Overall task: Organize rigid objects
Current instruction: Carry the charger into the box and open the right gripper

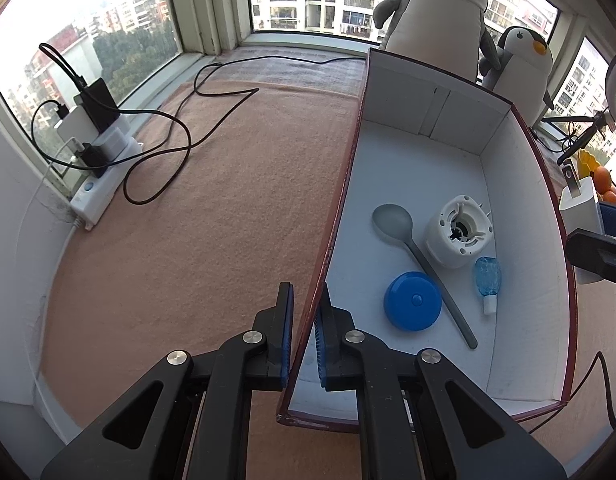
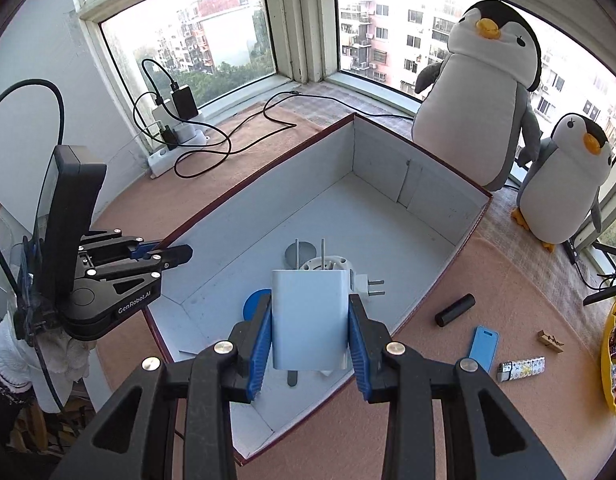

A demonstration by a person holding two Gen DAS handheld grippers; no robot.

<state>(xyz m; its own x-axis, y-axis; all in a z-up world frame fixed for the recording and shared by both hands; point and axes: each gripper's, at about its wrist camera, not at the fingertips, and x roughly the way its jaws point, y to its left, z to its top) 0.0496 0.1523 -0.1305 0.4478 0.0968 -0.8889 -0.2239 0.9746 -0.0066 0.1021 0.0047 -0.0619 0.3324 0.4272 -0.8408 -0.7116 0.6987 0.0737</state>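
A white-lined box with a dark red rim (image 1: pixel 520 184) (image 2: pixel 388 208) stands on the tan cloth. In it lie a grey spoon (image 1: pixel 392 220), a white round device (image 1: pixel 458 236), a blue round lid (image 1: pixel 412 300) and a small blue bottle (image 1: pixel 487 280). My left gripper (image 1: pixel 303 320) is shut on the box's left wall; it also shows in the right wrist view (image 2: pixel 155 254). My right gripper (image 2: pixel 310 328) is shut on a white charger (image 2: pixel 308 316), prongs forward, held above the box. The charger also shows at the left wrist view's right edge (image 1: pixel 580 204).
Two plush penguins (image 2: pixel 488 92) (image 2: pixel 568 176) stand behind the box. A power strip with chargers and cables (image 1: pixel 95 148) lies at the far left. Right of the box lie a black cylinder (image 2: pixel 454 310), a blue case (image 2: pixel 484 346), a lighter (image 2: pixel 520 369), a clothespin (image 2: pixel 550 340) and a yellow bowl (image 2: pixel 612 360).
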